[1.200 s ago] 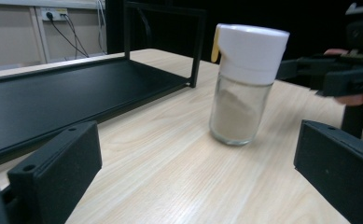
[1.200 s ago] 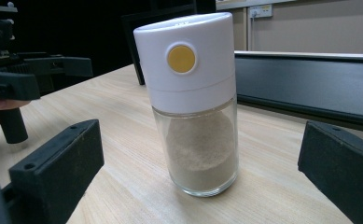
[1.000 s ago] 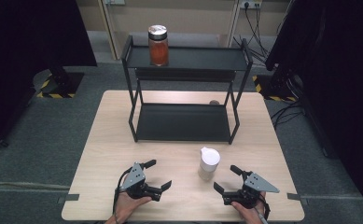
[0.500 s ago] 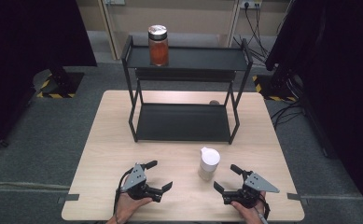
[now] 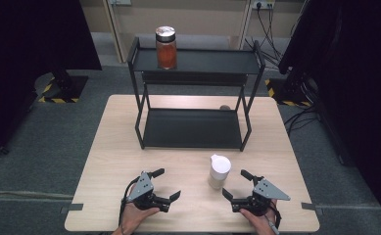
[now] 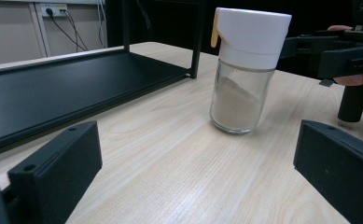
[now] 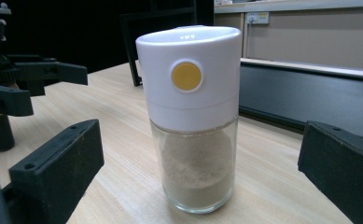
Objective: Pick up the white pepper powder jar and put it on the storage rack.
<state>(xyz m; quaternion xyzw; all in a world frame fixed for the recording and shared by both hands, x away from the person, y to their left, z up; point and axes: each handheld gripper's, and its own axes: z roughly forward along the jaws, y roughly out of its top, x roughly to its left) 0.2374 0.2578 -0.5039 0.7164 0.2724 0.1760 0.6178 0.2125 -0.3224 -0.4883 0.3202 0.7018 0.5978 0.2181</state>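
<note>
A glass shaker jar [image 5: 220, 171] with a white cap and pale powder stands upright on the wooden table [image 5: 119, 147] between my two grippers. My left gripper [image 5: 167, 183] rests open to its left, and my right gripper [image 5: 235, 183] rests open to its right. Neither one touches the jar. In the left gripper view the shaker [image 6: 247, 70] stands ahead and to the right of the open gripper [image 6: 195, 177]. The right gripper view has the shaker [image 7: 191, 93] close, centred in front of the open gripper [image 7: 198, 168], its yellow button facing me.
A black two-shelf rack [image 5: 202, 61] stands at the back of the table, its lower shelf [image 5: 193, 128] bare. An orange-filled jar [image 5: 166, 47] with a metal lid sits on the top shelf's left end. A small object [image 5: 225, 107] lies behind the rack.
</note>
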